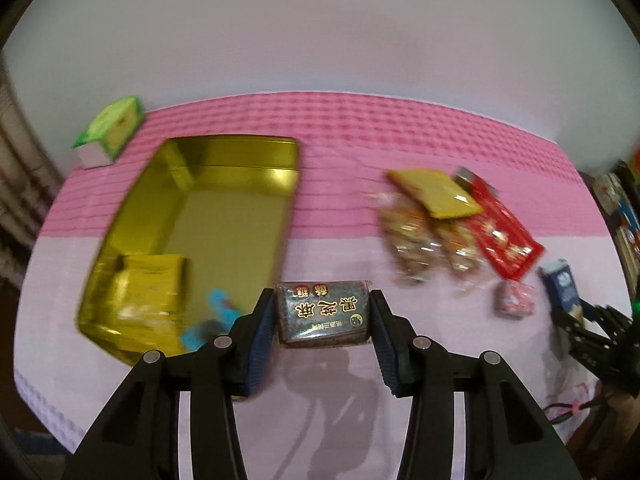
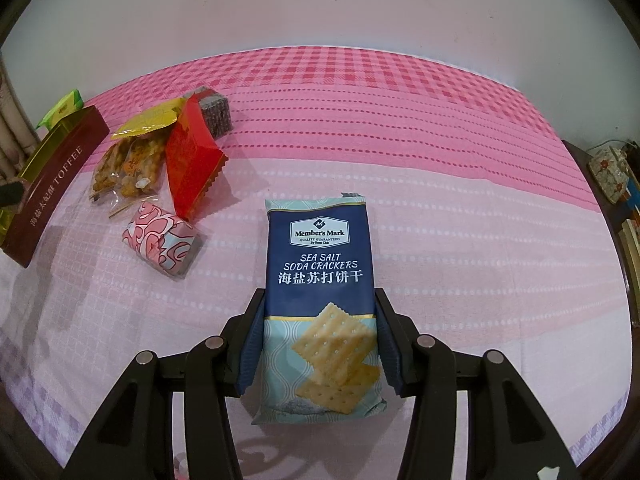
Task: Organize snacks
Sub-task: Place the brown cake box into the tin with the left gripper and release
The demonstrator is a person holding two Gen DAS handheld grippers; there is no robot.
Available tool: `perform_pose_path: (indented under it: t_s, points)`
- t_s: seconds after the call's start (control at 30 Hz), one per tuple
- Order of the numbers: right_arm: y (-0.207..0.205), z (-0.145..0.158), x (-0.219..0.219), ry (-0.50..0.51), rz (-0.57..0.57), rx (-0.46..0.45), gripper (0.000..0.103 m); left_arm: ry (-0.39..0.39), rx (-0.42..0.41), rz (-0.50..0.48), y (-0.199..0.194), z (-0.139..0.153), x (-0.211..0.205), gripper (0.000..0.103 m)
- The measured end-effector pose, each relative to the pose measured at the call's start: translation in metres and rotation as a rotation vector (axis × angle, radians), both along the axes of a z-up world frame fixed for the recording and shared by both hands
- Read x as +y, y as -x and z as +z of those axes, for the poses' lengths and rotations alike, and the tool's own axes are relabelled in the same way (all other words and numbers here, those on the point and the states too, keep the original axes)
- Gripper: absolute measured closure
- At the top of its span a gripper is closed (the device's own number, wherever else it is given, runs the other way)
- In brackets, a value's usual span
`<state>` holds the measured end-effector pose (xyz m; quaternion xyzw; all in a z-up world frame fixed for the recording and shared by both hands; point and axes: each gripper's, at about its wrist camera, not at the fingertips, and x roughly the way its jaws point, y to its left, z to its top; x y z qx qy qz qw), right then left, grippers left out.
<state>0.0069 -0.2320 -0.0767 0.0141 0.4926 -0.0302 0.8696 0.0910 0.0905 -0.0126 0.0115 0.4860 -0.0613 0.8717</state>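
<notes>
Left claw (image 1: 323,314) is clenched on a small dark wrapped snack cake (image 1: 322,312), pads pressing its two short ends, held clear above the table (image 1: 340,360) just right of the open gold tin (image 1: 224,184). The tin already has a yellow packet (image 1: 154,288) and something blue (image 1: 212,316) in its near end. The dark cake looks light, with a glossy film wrapper that is likely slippery and a soft crumbly inside, so an end-to-end pinch with modest force seems right; squeezing harder would probably crush it. Right claw (image 2: 320,336) is grasping a blue soda cracker pack (image 2: 320,300) by its long sides at the lower half, the pack pointing away over the tablecloth. Crackers are light and stiff but brittle, and the foil skin is slick; gripping across the width near the middle looks balanced and avoids snapping. The loose pile still out: clear nut bags (image 2: 128,168), red packet (image 2: 192,164), yellow packet on top (image 2: 148,122), pink patterned cake (image 2: 162,240), another dark cake behind (image 2: 216,114). Bags are floppy, so best taken by the body, not the crimped seal. Green box (image 1: 112,132) sits past the tin's far corner.
</notes>
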Motion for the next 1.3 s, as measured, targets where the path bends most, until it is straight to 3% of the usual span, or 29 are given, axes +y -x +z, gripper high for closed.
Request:
perform_pose_path:
  t_s: [0.43,1.03,1.3]
  points:
    - [0.0,0.0,0.001,0.006,-0.025,0.002,0.056,-0.041,0.011,0.146,-0.011,-0.011,0.091,0.056]
    - [0.005,0.001,0.002,0.031,-0.094,0.006,0.057,-0.042,0.068,0.129,-0.009,-0.05,0.106,0.056]
    - [0.012,0.015,0.007,0.048,-0.105,-0.016,0.057,-0.059,0.059,0.123,-0.007,-0.051,0.108,0.056]
